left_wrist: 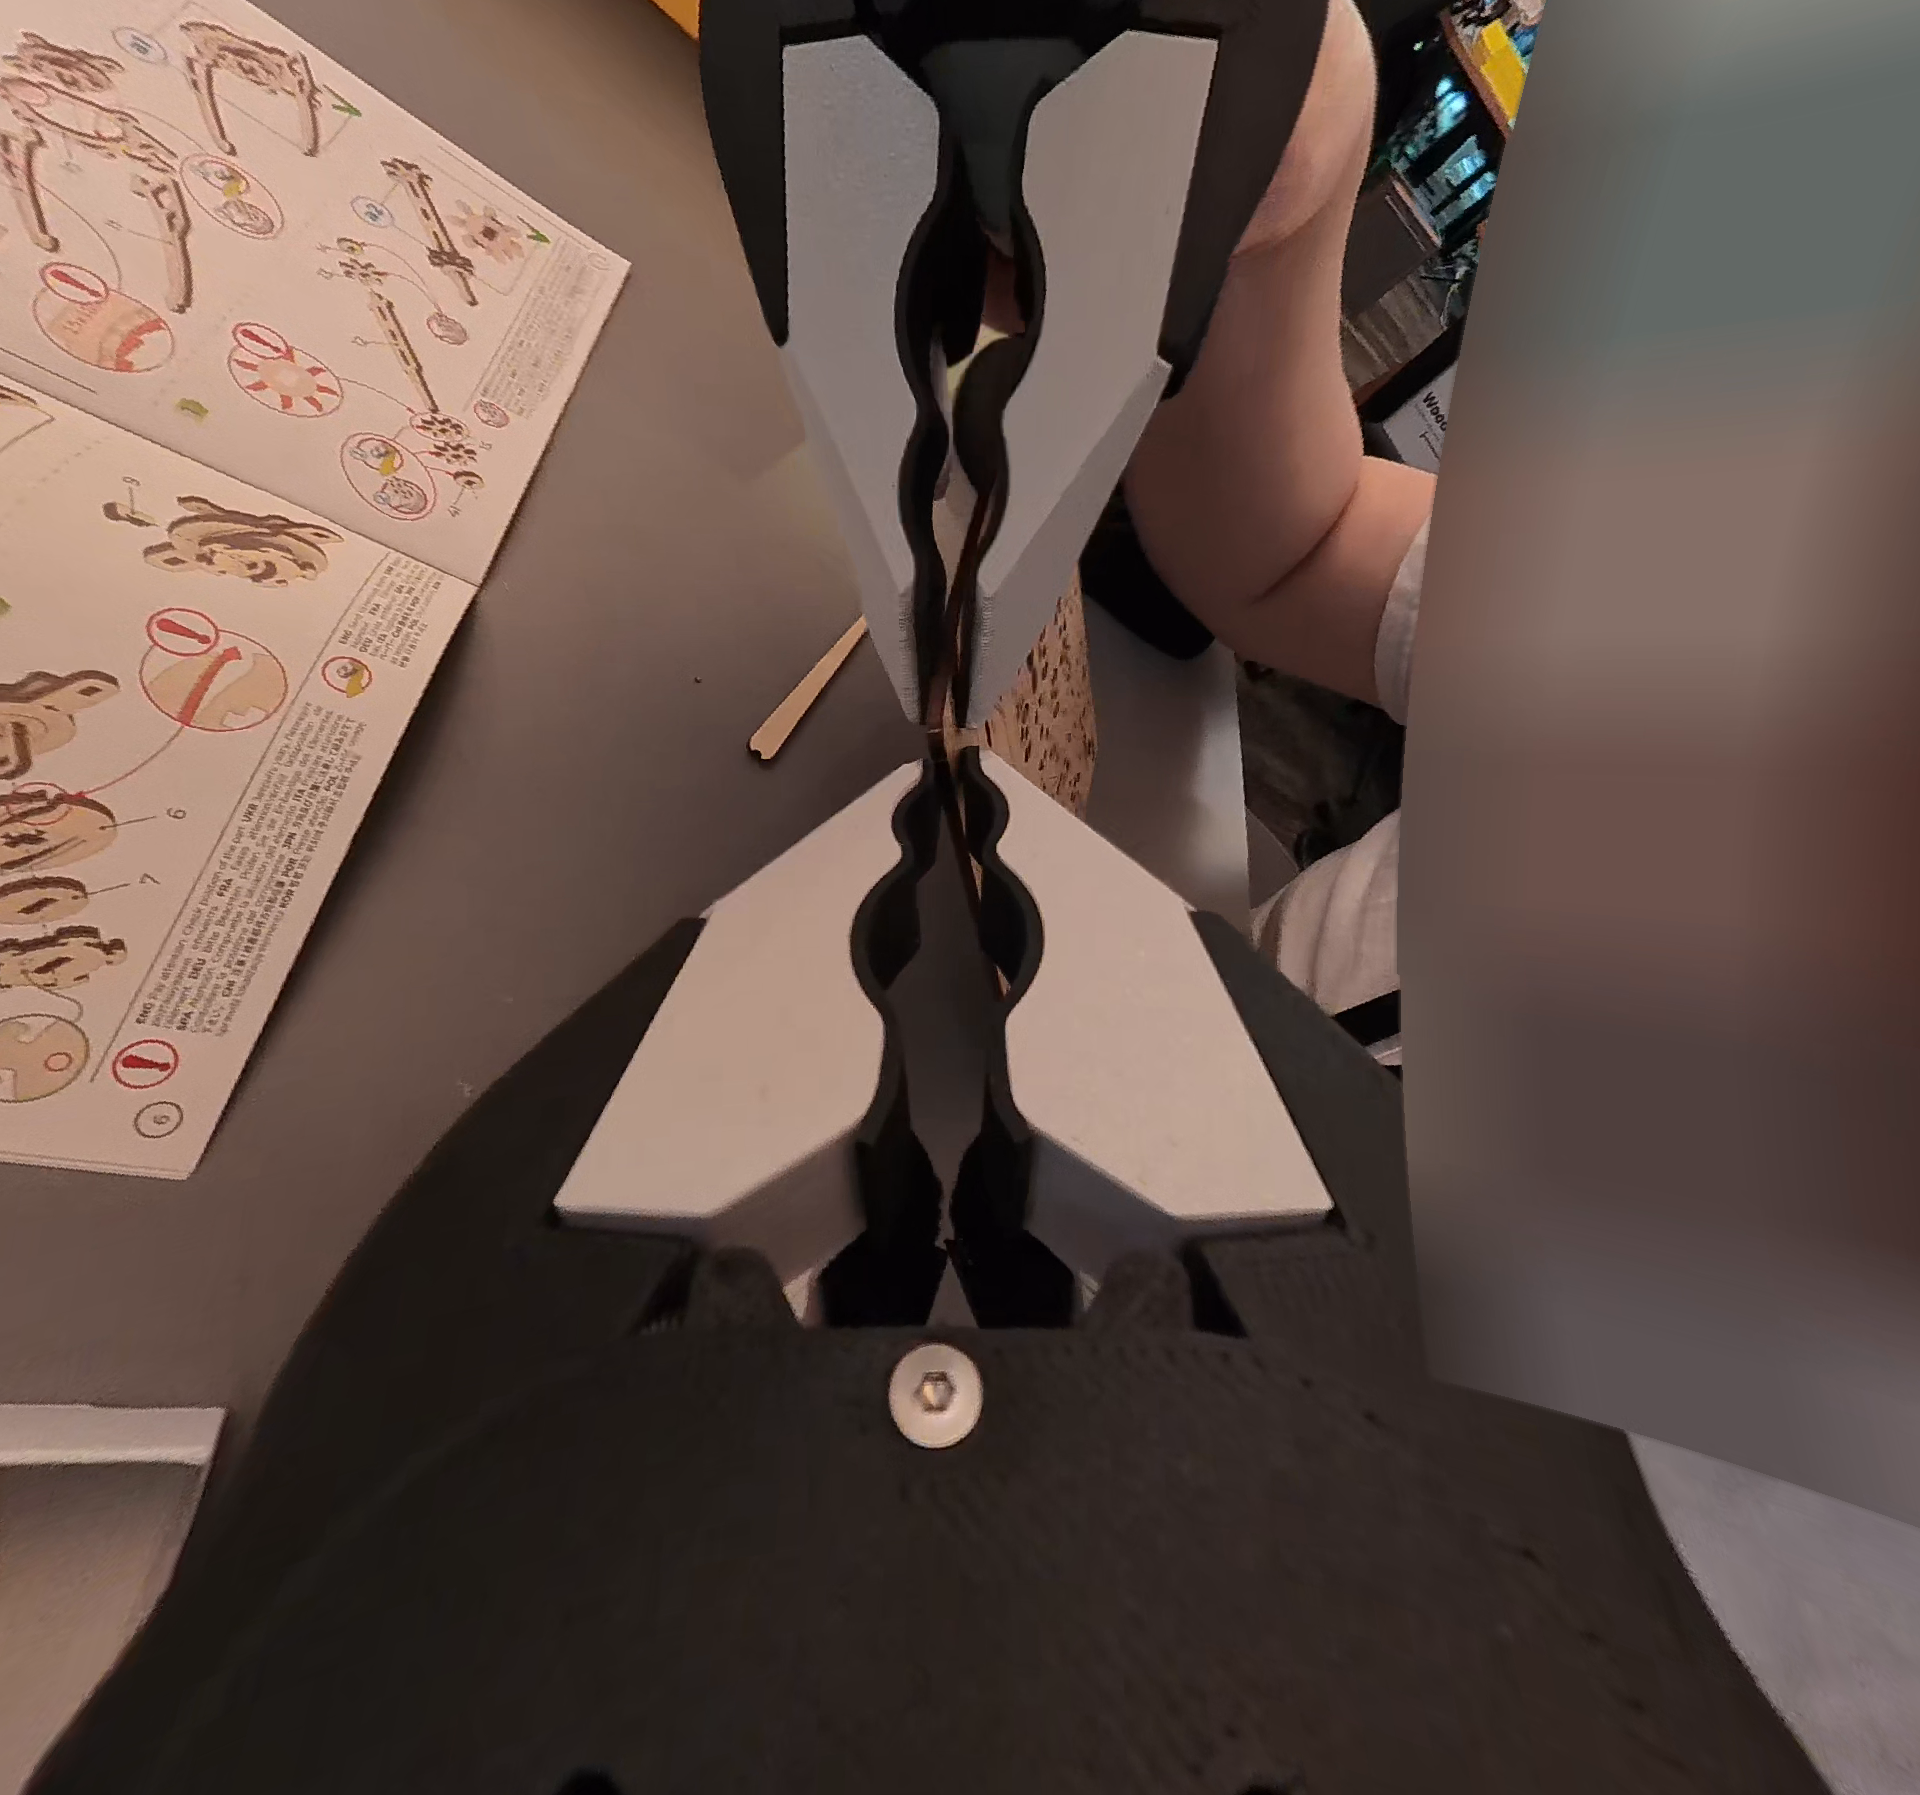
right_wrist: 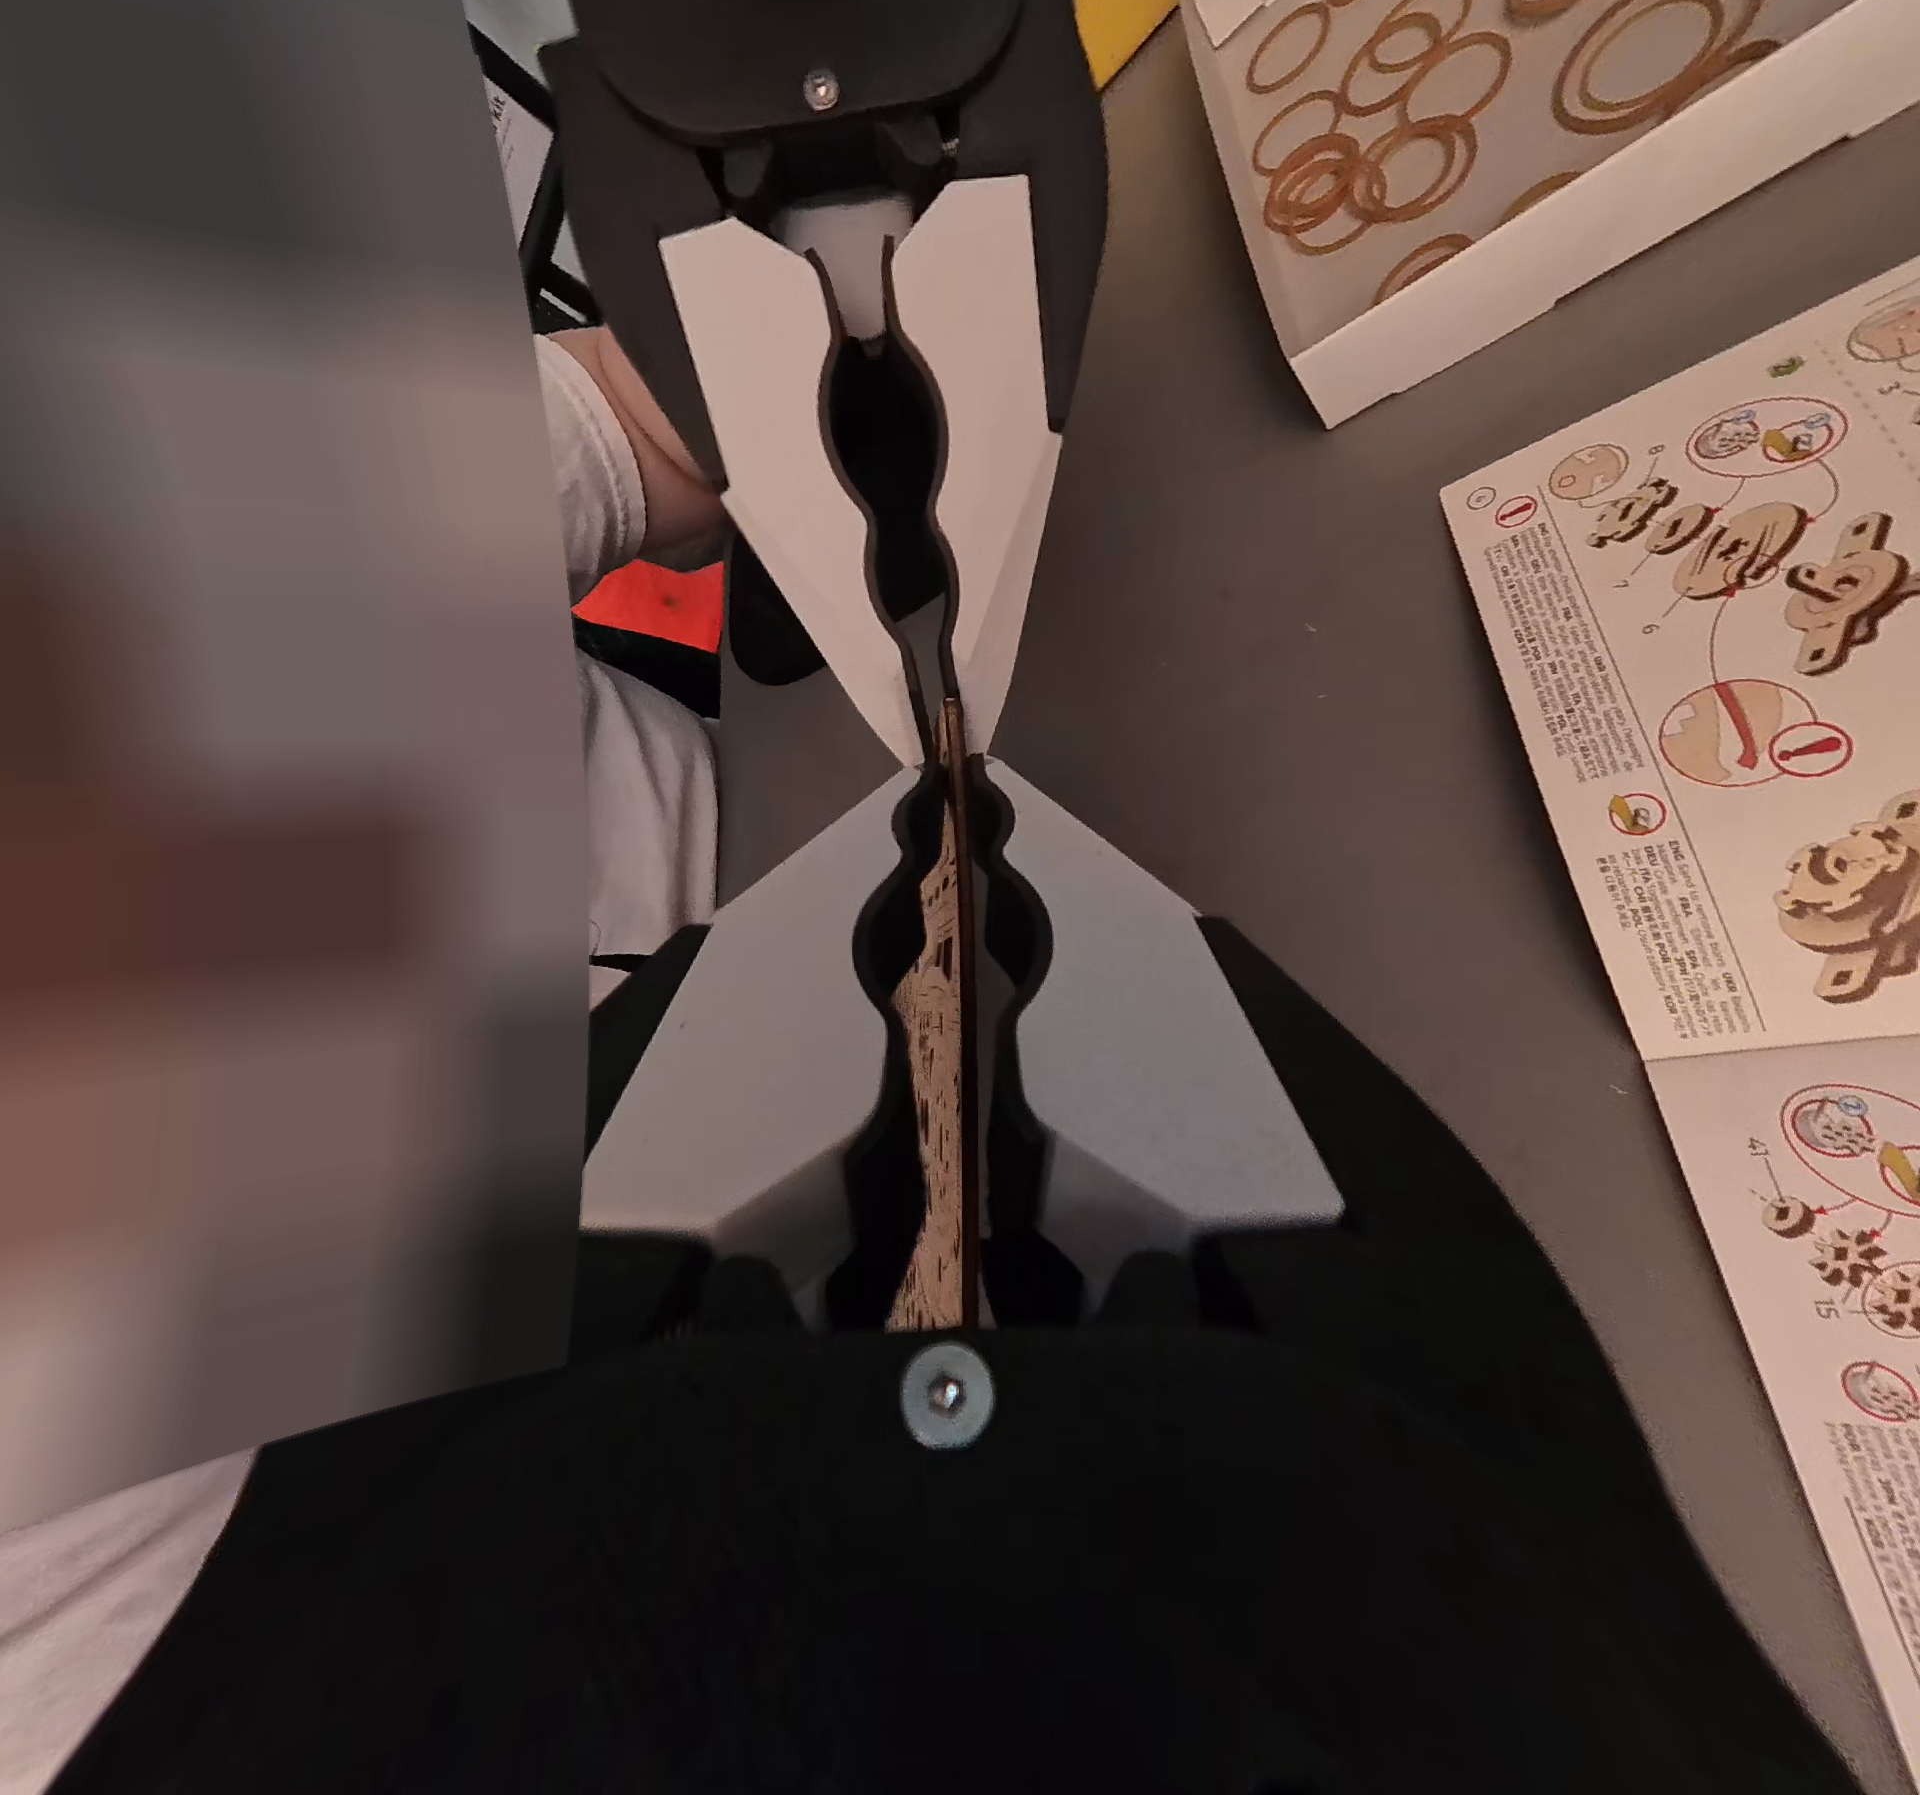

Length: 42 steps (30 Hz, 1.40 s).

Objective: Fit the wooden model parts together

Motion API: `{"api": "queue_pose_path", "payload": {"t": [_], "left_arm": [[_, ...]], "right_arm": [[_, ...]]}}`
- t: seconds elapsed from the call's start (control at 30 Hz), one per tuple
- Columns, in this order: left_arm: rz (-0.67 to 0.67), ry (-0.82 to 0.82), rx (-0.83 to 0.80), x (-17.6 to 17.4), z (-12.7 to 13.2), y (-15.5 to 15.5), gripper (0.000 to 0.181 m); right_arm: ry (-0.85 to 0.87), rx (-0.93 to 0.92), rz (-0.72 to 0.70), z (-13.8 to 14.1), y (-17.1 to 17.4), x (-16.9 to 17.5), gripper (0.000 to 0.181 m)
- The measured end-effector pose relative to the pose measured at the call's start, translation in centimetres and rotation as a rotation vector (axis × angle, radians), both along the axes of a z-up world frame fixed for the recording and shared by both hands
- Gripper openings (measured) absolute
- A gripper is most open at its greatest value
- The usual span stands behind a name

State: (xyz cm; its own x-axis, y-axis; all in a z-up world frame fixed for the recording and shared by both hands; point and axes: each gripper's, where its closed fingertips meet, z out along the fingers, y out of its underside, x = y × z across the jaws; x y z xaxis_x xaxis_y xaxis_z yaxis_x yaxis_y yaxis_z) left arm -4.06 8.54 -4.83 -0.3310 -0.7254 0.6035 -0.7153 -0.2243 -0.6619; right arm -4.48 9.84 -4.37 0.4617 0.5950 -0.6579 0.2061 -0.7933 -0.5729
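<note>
My two grippers meet tip to tip above the grey table. In the right wrist view, my right gripper (right_wrist: 951,779) is shut on a thin engraved wooden part (right_wrist: 935,1070), seen nearly edge-on. Its top end reaches the tips of my left gripper (right_wrist: 932,717), which comes in from above. In the left wrist view, my left gripper (left_wrist: 948,774) is shut on a thin wooden part (left_wrist: 971,883), seen as a dark edge between the fingers. My right gripper (left_wrist: 940,711) comes in from above, with a speckled wooden face (left_wrist: 1049,706) showing behind its tips.
An open instruction booklet (left_wrist: 260,498) lies on the table and also shows in the right wrist view (right_wrist: 1714,706). A white tray (right_wrist: 1558,259) holds a sheet of wooden rings. A flat wooden stick (left_wrist: 805,696) lies on the table. A person's arm (left_wrist: 1299,498) is behind the grippers. Left and right tips are no more than a few centimetres apart.
</note>
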Motion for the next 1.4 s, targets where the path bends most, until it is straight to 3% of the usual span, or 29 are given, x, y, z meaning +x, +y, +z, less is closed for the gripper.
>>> {"api": "queue_pose_path", "payload": {"t": [0.6,0.7,0.83,1.2,1.4], "left_arm": [[0.036,0.039,0.116,0.1,-1.4,0.5,0.003],[0.036,0.036,0.102,0.2,-1.4,0.6,0.003],[0.01,0.04,-0.041,0.1,-1.0,0.2,0.002],[-0.012,-0.009,-0.053,0.1,0.0,0.1,0.003],[-0.059,0.032,-0.027,-0.5,-0.8,-0.2,0.002]], "right_arm": [[-0.029,-0.068,-0.054,-1.4,0.5,0.2,0.004],[-0.031,-0.062,-0.054,-1.4,0.6,0.3,0.004],[0.0,-0.03,-0.005,-1.0,0.2,0.2,0.004],[0.029,-0.02,0.049,-0.5,-0.4,-0.2,0.004],[0.012,-0.033,0.047,-0.8,-0.4,-0.2,0.004]]}}
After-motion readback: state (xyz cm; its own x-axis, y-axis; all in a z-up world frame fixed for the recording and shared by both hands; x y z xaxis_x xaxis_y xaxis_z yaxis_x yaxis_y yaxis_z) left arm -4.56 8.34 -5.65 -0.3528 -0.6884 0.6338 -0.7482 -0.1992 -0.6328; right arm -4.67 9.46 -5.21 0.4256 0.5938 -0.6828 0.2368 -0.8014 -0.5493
